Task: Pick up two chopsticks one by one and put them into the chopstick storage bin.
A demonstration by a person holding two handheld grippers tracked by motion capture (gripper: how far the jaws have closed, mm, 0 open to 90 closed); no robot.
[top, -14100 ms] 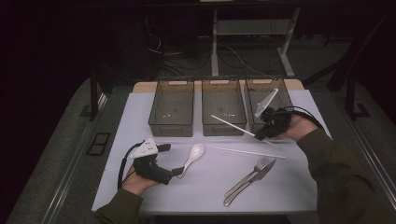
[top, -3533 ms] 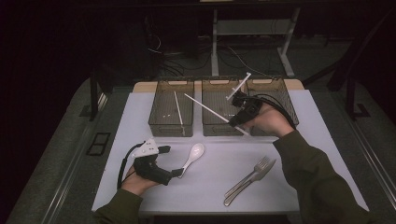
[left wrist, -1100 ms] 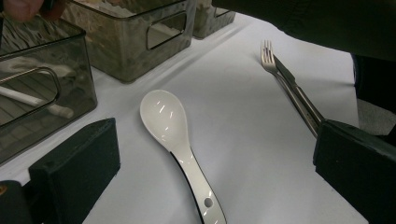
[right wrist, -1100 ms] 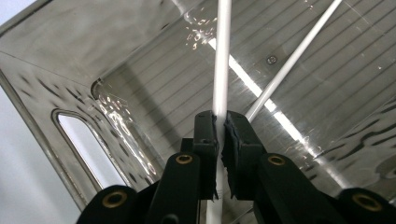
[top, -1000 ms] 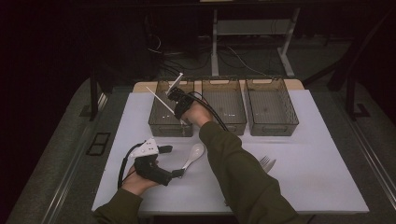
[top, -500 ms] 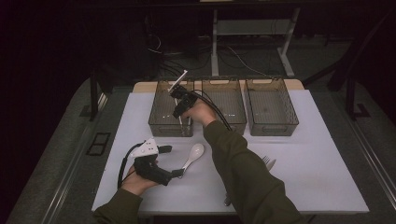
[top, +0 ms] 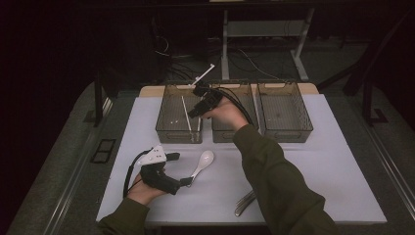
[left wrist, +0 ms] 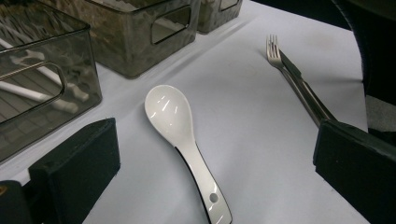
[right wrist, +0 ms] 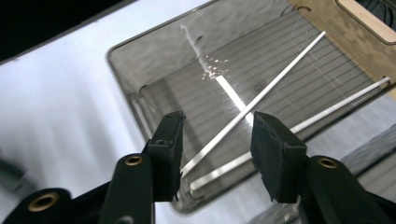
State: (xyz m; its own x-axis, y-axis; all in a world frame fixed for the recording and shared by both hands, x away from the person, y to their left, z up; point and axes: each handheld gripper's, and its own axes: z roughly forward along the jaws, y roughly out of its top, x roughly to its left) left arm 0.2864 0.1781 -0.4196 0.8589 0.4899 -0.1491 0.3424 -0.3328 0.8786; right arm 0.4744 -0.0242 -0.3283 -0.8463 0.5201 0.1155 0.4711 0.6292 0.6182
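- White chopsticks (right wrist: 254, 106) lie inside the leftmost smoky plastic bin (top: 165, 131), which stands near the far left of the mat (top: 342, 161); in the right gripper view the two cross loosely on the ribbed floor, and in the high view they run along the bin's right side.
- Right gripper (top: 194, 108) hangs over the gap between that bin and the middle bin (top: 222, 135), tipped down and to the left, its white-tipped rod slanting up beyond the far edge.
- Its jaws have just been opening and stand apart with nothing between the pads; the chopsticks lie free on the bin floor below them.
- Right forearm, in an olive sleeve (top: 274, 181), reaches diagonally from the near edge across the mat, the wrist bent so the hand curls over the tool from the right.
- Left gripper (top: 182, 181) rests low near the near left corner, held level and aimed to the right; the hand grasps it from behind, wrist on the mat.
- Its jaws are spread wide, and the white ceramic spoon (left wrist: 180, 130) lies on the mat between and ahead of them, handle toward the tool, untouched by either pad.
- Steel fork (left wrist: 292, 74) lies farther right on the mat, partly under the right sleeve near the near edge.
- Third bin (top: 286, 111) stands at the far right of the row.
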